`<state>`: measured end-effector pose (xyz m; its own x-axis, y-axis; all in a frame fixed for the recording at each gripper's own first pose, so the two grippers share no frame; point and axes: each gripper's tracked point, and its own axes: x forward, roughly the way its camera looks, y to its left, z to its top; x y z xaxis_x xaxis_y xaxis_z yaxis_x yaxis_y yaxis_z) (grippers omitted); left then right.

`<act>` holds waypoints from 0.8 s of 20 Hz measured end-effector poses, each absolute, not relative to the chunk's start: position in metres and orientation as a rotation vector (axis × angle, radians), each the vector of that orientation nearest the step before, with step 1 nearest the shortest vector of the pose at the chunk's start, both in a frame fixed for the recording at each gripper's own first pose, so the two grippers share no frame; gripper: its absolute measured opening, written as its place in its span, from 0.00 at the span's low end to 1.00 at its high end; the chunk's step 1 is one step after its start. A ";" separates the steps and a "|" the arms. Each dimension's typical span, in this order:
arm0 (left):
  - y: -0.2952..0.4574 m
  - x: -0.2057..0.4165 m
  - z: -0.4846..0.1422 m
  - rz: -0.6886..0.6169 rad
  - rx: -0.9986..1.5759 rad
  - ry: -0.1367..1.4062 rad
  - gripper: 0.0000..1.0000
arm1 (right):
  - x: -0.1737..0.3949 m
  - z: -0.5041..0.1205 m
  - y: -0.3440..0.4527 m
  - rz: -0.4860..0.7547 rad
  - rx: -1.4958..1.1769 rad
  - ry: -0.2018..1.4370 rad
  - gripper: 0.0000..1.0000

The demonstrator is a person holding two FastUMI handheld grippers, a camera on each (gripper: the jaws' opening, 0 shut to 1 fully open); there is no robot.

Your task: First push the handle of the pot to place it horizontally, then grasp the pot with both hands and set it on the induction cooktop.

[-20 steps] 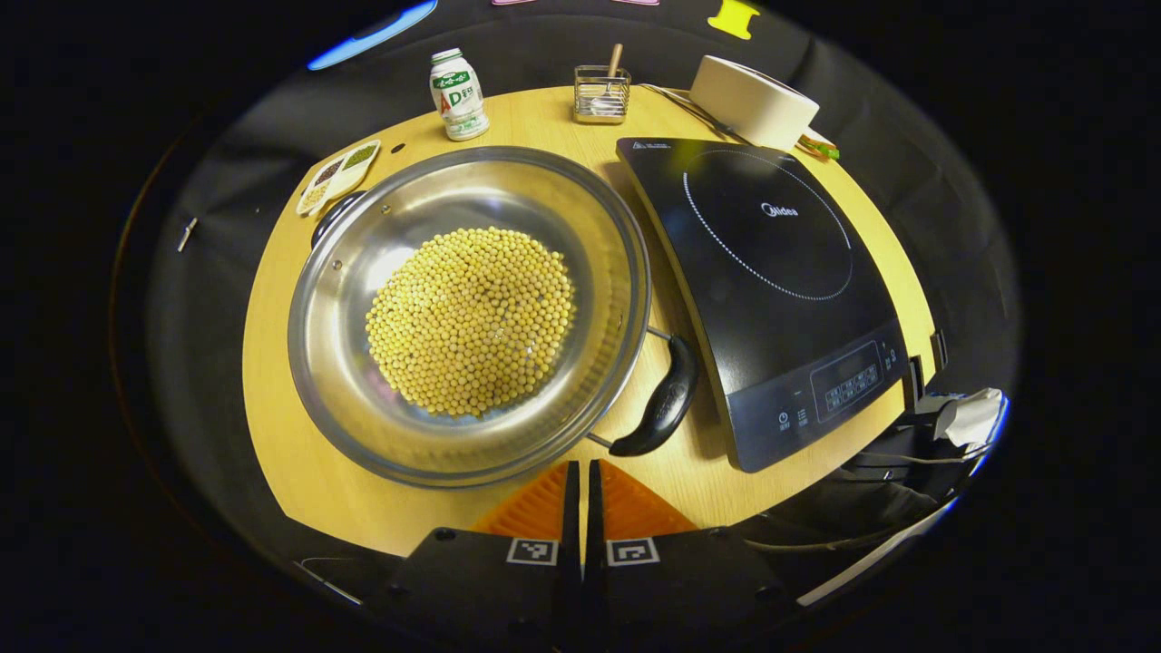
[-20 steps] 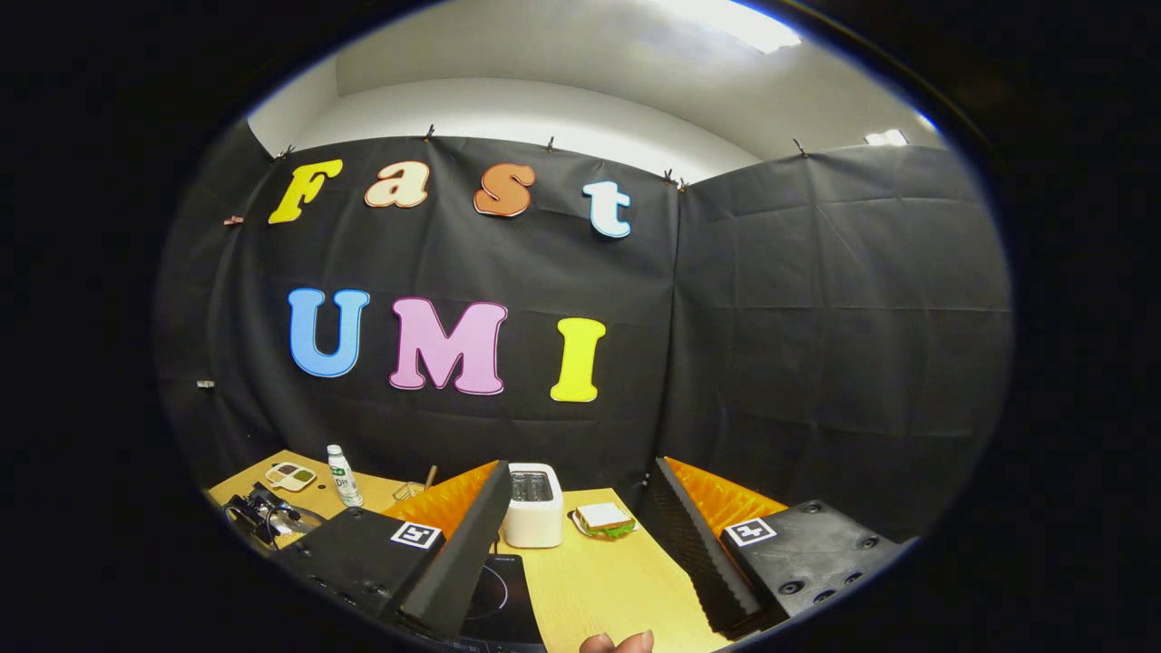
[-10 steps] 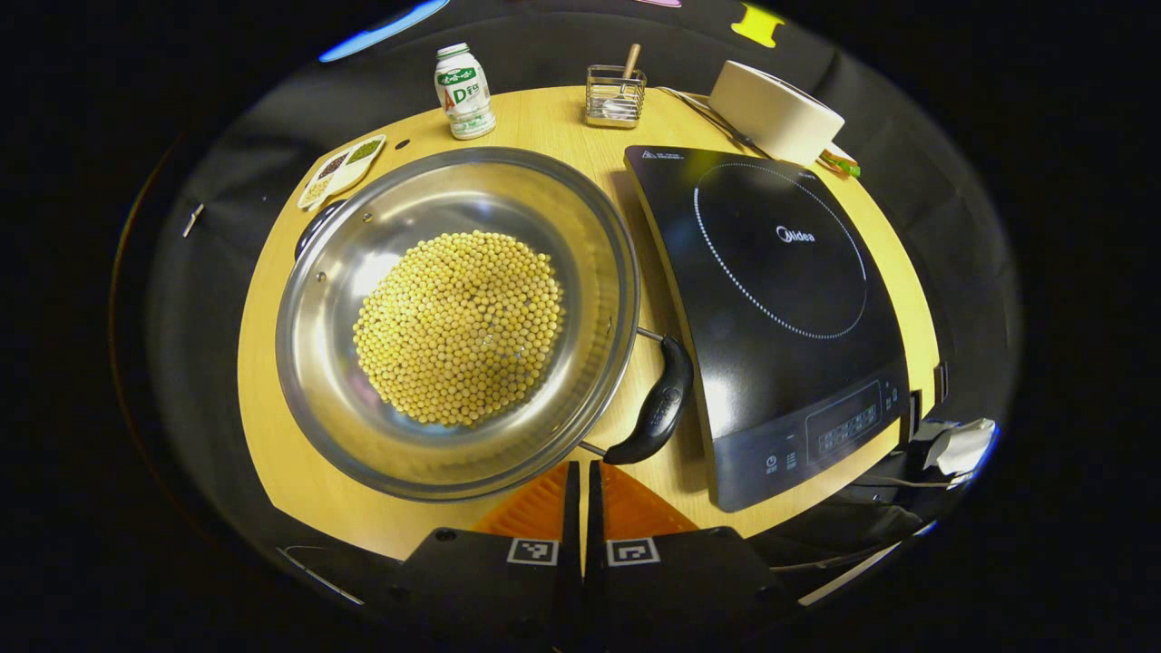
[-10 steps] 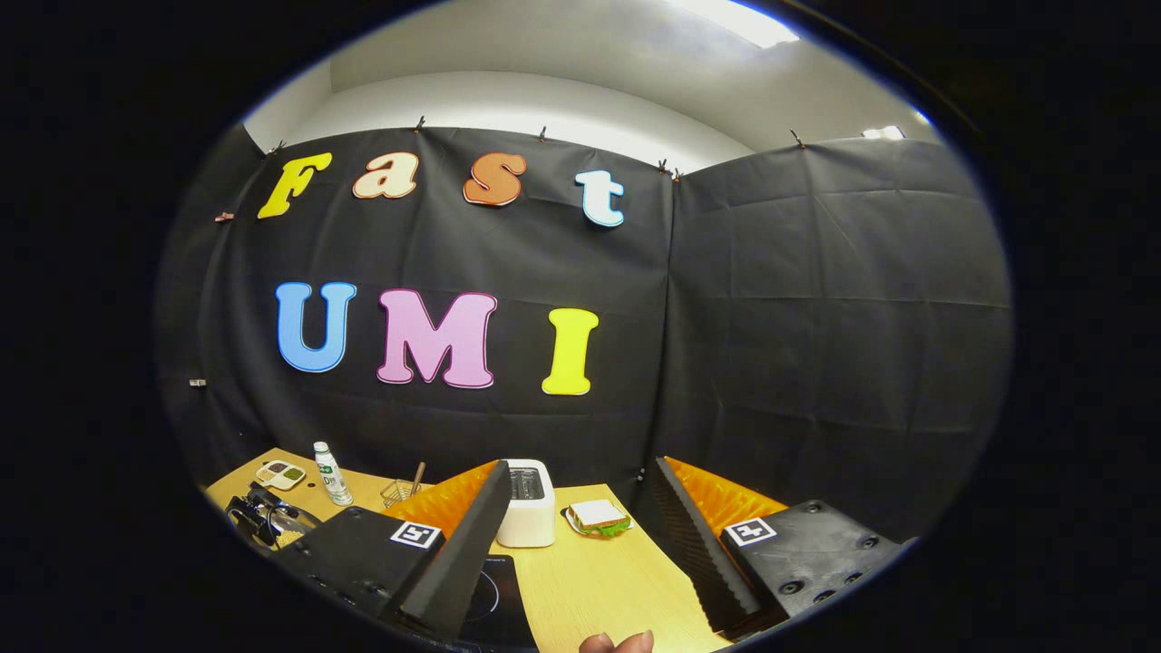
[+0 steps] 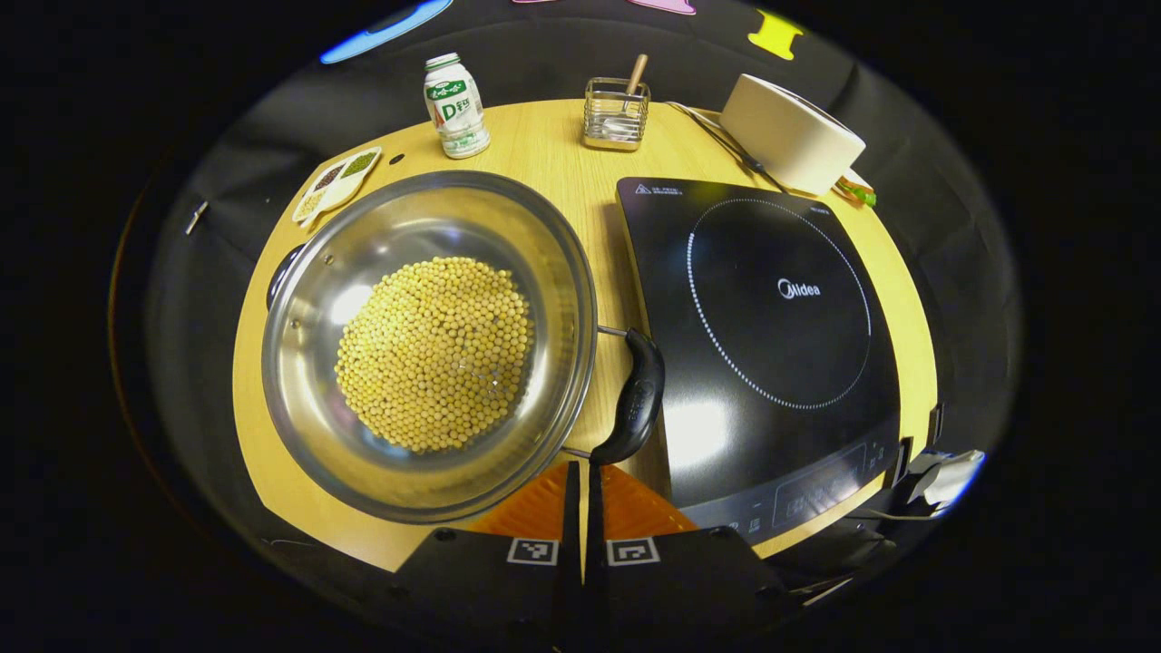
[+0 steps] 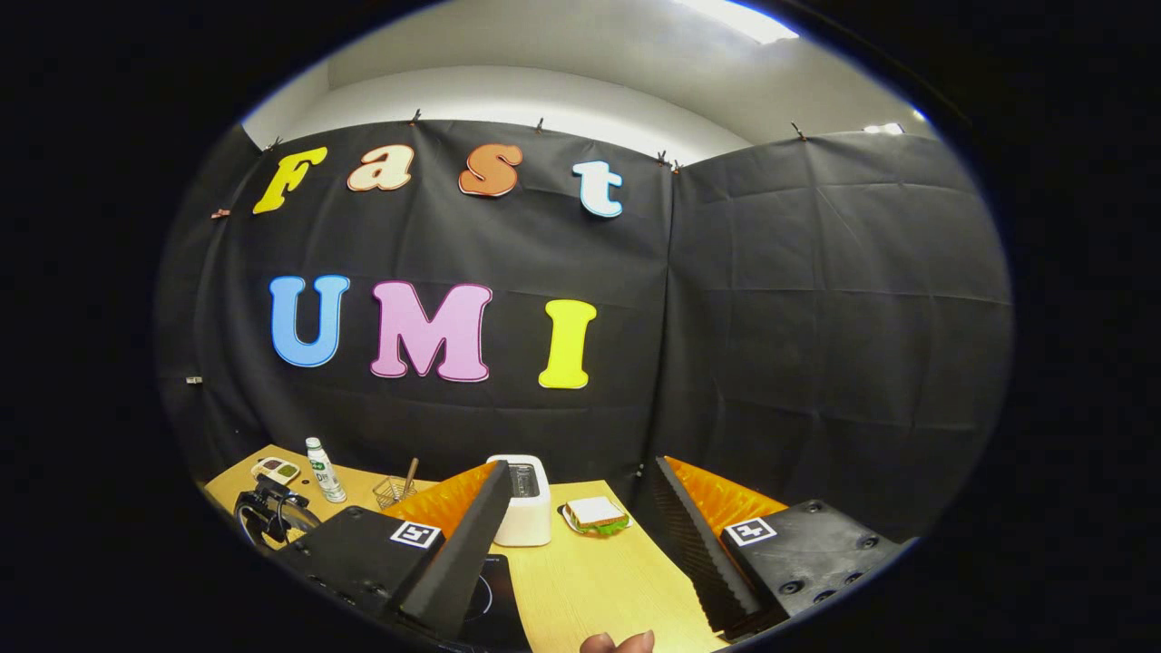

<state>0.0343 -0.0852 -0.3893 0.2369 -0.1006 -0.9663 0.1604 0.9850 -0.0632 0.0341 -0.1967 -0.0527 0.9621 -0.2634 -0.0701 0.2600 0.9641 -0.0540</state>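
Observation:
A wide steel pot (image 5: 564, 299) holding soybeans (image 5: 435, 354) sits on the left half of the wooden table (image 5: 544, 154). One black side handle (image 5: 638, 399) points toward the induction cooktop (image 5: 771, 308); the other handle (image 5: 279, 270) peeks out at the pot's far left. My left gripper (image 5: 580, 476) is shut and empty, its tips right at the lower end of the near handle. My right gripper (image 6: 576, 544) stands open above the table, aimed at the booth wall, holding nothing. A corner of the cooktop (image 6: 494, 599) lies under it.
At the table's back stand a small bottle (image 5: 449, 104), a wire holder (image 5: 615, 113), a white toaster (image 5: 789, 131) and a sandwich (image 5: 857, 192). A seasoning dish (image 5: 337, 181) lies beyond the pot. A person's fingertip (image 6: 617, 642) shows at the bottom of the right gripper view.
The left gripper has closed in on the near handle's lower end, and pot and handle now sit farther left in its view. The right gripper barely drifted.

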 end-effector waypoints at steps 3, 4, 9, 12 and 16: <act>-0.092 0.047 -0.391 -0.169 0.040 1.311 0.05 | 0.035 -0.057 -0.200 -0.267 -0.042 0.084 0.96; -0.093 0.051 -0.390 -0.166 0.040 1.308 0.05 | 0.036 -0.058 -0.202 -0.269 -0.043 0.086 0.96; -0.100 0.075 -0.390 -0.153 0.051 1.295 0.06 | 0.040 -0.062 -0.207 -0.277 -0.045 0.095 0.98; -0.103 0.090 -0.391 -0.140 0.048 1.286 0.05 | 0.043 -0.065 -0.211 -0.281 -0.046 0.103 0.98; -0.106 0.107 -0.391 -0.135 0.043 1.278 0.05 | 0.048 -0.069 -0.213 -0.284 -0.046 0.110 0.98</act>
